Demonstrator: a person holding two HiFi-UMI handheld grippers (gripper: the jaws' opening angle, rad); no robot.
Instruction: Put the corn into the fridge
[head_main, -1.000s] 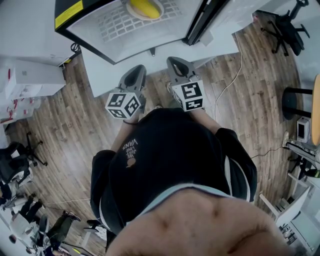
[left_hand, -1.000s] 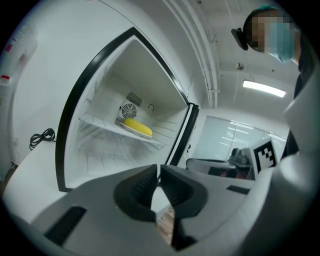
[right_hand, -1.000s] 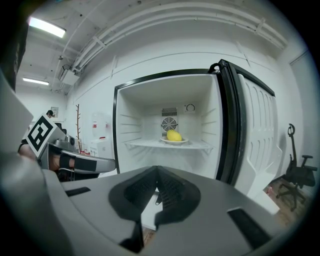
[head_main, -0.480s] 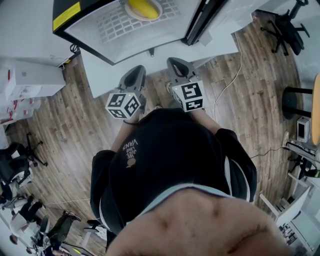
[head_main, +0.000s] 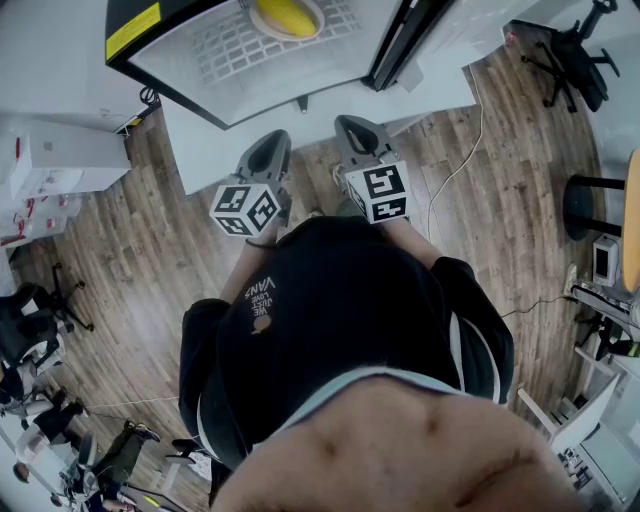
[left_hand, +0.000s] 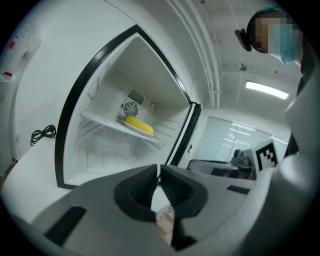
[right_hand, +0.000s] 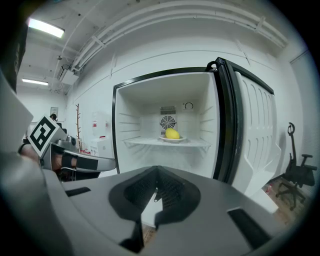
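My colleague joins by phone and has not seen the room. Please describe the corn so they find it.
Find the white fridge, its door standing open. Inside, one shelf crosses the middle, with a plate before the round fan grille. The corn lies on that plate, the only yellow thing there.

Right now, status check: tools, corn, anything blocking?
Left tool shut, empty. Right tool shut, empty. Corn on plate on fridge shelf. Door open; nothing in the way.
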